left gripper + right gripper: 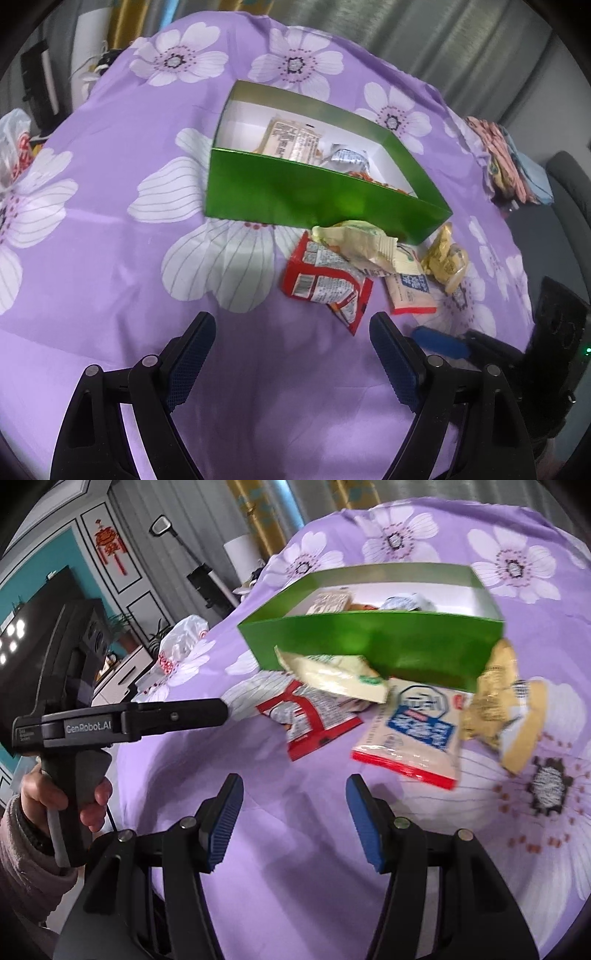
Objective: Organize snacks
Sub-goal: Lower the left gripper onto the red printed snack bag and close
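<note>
Snacks: we see four loose packets on the purple floral cloth [92, 206], just in front of the green box [295, 195], which already holds a few.
Nearest: red packet [325, 284], cream packet [354, 243] overlapping it.
Handling: we judge them light, crinkly, slippery, crushable; we would pinch a sealed edge.
Left gripper [291, 365]: jaws wide apart, empty.
Right gripper [295, 819]: partly open, empty, facing the white-and-blue packet [417, 734].

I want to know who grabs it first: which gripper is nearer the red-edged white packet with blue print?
Right. The right gripper points almost straight at the red-edged packet just ahead, jaws open. The left gripper sits further off beside the red packet.
</note>
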A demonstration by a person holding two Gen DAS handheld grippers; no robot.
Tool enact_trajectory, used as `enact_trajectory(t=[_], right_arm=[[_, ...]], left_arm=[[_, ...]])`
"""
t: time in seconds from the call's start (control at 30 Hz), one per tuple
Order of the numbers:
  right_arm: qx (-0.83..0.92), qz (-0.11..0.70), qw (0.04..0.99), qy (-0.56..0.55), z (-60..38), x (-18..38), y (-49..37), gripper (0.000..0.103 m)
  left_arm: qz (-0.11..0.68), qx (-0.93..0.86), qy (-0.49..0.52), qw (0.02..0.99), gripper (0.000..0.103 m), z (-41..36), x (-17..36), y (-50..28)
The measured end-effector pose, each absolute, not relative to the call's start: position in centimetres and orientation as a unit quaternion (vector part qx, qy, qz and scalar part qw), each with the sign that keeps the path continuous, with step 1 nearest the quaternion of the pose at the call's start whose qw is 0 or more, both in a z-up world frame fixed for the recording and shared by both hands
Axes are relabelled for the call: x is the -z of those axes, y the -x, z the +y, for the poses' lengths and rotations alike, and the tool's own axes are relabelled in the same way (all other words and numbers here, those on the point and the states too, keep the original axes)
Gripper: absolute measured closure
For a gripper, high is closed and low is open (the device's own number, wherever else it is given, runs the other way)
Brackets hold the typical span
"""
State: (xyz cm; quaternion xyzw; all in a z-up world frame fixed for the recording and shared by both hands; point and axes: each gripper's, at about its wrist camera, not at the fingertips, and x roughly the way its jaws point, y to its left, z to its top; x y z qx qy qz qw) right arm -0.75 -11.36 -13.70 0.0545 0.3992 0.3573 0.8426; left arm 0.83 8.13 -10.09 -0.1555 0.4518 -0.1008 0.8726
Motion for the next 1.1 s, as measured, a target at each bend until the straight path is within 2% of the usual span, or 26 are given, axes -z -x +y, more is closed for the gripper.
enact_trajectory(t=[0.57,0.8,0.87,0.93,1.03,1.1], right_arm=[[-0.350,0.424,0.833,-0.051,-7.9,15.1,-3.4,0.046],[-0.344,0.431,0.833,-0.041,-7.3,15.1,-4.2,0.039],[-0.344,0.432,0.833,-0.038,-7.1,15.2,-4.4,0.039],[-0.347,0.433,0.831,-0.043,-7.1,15.2,-4.8,0.039],[-0.349,0.434,0.830,-0.038,-6.9,15.2,-4.9,0.042],[-0.343,0.435,0.832,-0.026,-6.7,15.2,-5.0,0.055]], left_arm=[[0.461,0.166,0.138,0.861,0.018,6.9,11.8,-6.6],[0.473,0.181,0.137,0.851,0.018,6.3,12.3,-7.7],[0.474,0.177,0.131,0.853,0.029,6.3,12.3,-7.5],[0.479,0.171,0.123,0.852,0.045,6.3,12.5,-7.4],[0.479,0.162,0.122,0.854,0.046,6.5,12.5,-7.2],[0.479,0.157,0.117,0.856,0.047,6.6,12.5,-7.0]])
